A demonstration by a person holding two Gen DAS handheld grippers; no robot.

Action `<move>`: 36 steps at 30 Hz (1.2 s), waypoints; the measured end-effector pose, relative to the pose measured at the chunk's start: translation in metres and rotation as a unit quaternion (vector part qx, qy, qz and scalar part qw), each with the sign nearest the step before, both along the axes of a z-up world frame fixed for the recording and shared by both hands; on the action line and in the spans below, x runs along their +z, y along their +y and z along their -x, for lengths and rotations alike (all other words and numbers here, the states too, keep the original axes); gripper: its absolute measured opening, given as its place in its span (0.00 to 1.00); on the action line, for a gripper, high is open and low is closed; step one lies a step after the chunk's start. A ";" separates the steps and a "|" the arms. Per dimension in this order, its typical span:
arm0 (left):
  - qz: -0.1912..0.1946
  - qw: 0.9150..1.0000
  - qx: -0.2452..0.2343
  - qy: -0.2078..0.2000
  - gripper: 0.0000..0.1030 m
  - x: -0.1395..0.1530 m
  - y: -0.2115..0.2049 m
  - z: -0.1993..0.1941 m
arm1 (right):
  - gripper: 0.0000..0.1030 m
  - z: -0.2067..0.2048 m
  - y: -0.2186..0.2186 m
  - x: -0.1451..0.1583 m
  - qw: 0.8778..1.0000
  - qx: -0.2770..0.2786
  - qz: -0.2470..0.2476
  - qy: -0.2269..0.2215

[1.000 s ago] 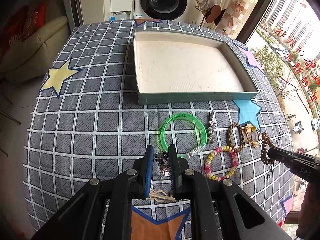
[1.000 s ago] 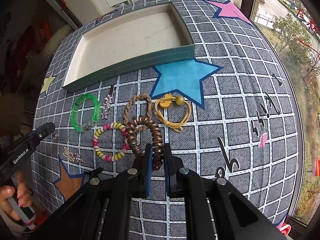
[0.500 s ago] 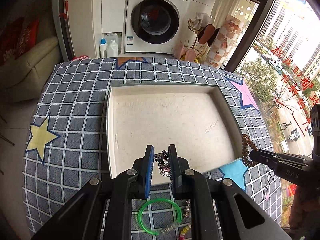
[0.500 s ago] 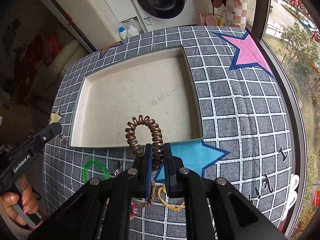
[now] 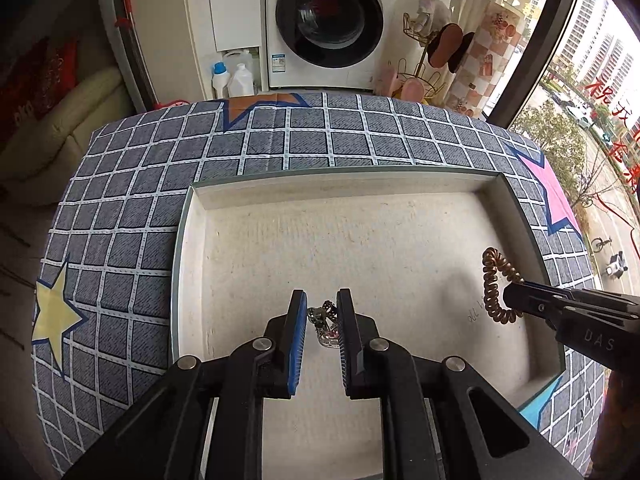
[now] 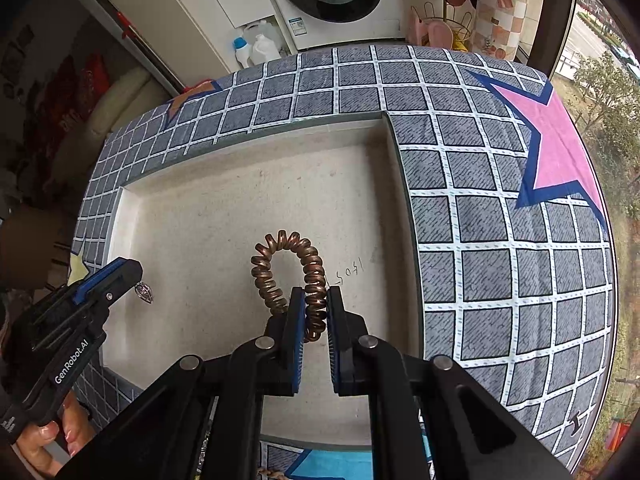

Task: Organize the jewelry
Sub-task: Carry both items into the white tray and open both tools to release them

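Observation:
A shallow tray [image 5: 188, 240] [image 6: 394, 148] with a pale lining lies on the checked cloth. My left gripper [image 5: 322, 306] is shut on a small silver ornament [image 5: 325, 322] and hangs over the tray's near part. That ornament [image 6: 144, 292] also dangles from the left gripper [image 6: 130, 272] at the left of the right wrist view. My right gripper [image 6: 314, 300] is shut on a brown spiral hair tie [image 6: 292, 264], held above the tray floor. In the left wrist view the same hair tie [image 5: 494, 288] sticks out of the right gripper [image 5: 510, 300] over the tray's right side.
The table wears a grey checked cloth [image 5: 320, 136] with coloured stars. A washing machine [image 5: 328, 20], two detergent bottles [image 5: 234, 78] and a wire rack [image 5: 424, 60] stand behind it. A window [image 5: 592, 80] runs along the right. A hand [image 6: 44, 440] grips the left tool.
Both grippers travelled away from the loose jewelry on the cloth and now hang over the tray, each still carrying its piece. The bracelets have dropped out of the left view.

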State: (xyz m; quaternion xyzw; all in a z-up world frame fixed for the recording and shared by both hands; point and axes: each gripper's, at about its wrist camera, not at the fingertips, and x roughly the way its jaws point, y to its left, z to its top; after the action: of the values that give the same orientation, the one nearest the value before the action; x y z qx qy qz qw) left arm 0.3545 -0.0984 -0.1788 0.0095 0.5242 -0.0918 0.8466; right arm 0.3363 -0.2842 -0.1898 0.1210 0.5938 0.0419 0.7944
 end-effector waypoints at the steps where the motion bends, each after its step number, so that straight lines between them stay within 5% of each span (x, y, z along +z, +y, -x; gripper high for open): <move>1: -0.004 1.000 0.003 0.000 0.26 -0.003 -0.001 -0.001 | 0.11 -0.003 0.000 -0.003 1.000 0.000 -0.001 0.003; 13: -0.041 0.999 0.017 0.025 0.26 -0.029 -0.003 -0.006 | 0.13 -0.005 0.005 -0.018 1.000 0.009 0.009 0.013; 16: -0.044 0.999 0.015 0.023 0.26 -0.027 -0.003 -0.005 | 0.28 -0.007 0.005 -0.017 1.000 0.008 0.002 0.012; 18: -0.046 0.999 0.013 0.019 0.27 -0.023 -0.002 -0.002 | 0.52 -0.006 0.004 -0.015 1.000 0.000 -0.002 0.009; 19: -0.048 0.999 0.014 0.017 0.27 -0.021 -0.001 -0.001 | 0.52 -0.006 0.003 -0.013 1.000 -0.004 -0.008 0.006; 20: -0.051 0.998 0.016 0.015 0.42 -0.018 -0.001 0.000 | 0.52 -0.006 0.001 -0.011 1.000 -0.008 -0.016 0.005; 21: -0.053 0.998 0.022 0.010 0.83 -0.014 0.001 0.001 | 0.52 -0.005 0.000 -0.009 1.000 -0.012 -0.025 0.004; 22: -0.053 0.998 0.032 0.000 1.00 -0.009 0.004 0.004 | 0.52 -0.004 -0.001 -0.006 0.999 -0.016 -0.032 0.002; 24: -0.043 0.998 0.039 -0.027 1.00 0.004 0.008 0.011 | 0.57 0.000 -0.003 0.000 0.999 -0.022 -0.042 -0.003; 36: -0.034 0.998 0.025 -0.039 1.00 0.038 0.033 0.065 | 0.77 0.043 0.003 0.046 0.996 -0.024 -0.076 -0.045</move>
State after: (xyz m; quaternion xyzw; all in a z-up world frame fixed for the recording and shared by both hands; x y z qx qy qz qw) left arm 0.2892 -0.0649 -0.1404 0.0291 0.4935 -0.0521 0.8677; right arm 0.2933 -0.2810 -0.1437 0.1932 0.5499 0.0737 0.8092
